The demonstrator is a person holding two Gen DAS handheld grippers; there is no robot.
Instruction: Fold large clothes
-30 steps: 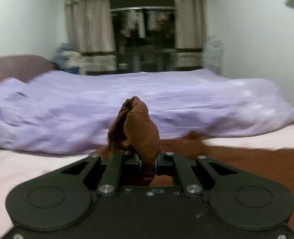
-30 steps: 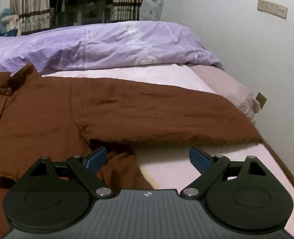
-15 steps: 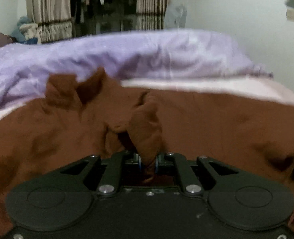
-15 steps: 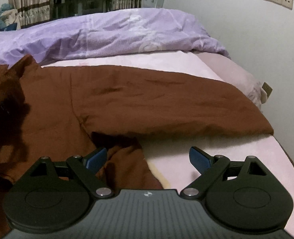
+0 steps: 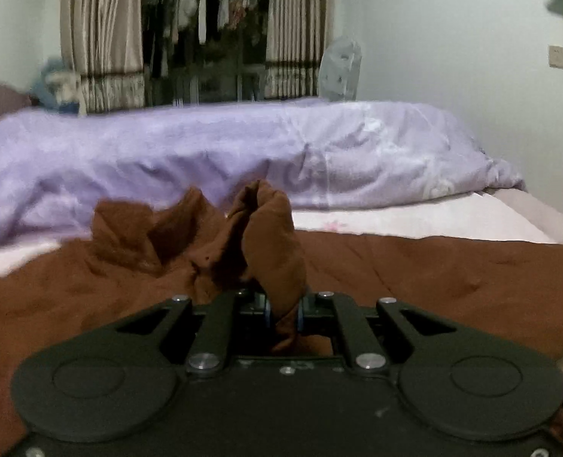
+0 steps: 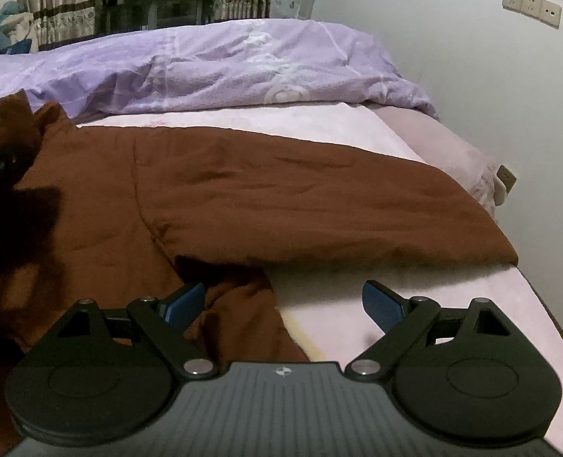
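Note:
A large brown garment (image 6: pixel 266 190) lies spread on the bed, one sleeve stretched out to the right toward the mattress edge. It also fills the lower half of the left wrist view (image 5: pixel 415 270). My left gripper (image 5: pixel 283 310) is shut on a bunched fold of the brown garment, which sticks up between the jaws. The collar (image 5: pixel 129 232) stands up just beyond it. My right gripper (image 6: pixel 283 299) is open and empty, hovering over the garment's lower side edge, with its left finger above the cloth and its right finger above the sheet.
A crumpled lilac duvet (image 6: pixel 213 64) lies across the far side of the bed. The pale pink sheet (image 6: pixel 415 285) shows right of the garment. The white wall with sockets (image 6: pixel 531 5) is close on the right. Curtains (image 5: pixel 98 34) and hanging clothes are behind the bed.
My left gripper has carried its held fold to the right across the garment, over the body and toward the collar. My right gripper has stayed open, shifting only slightly.

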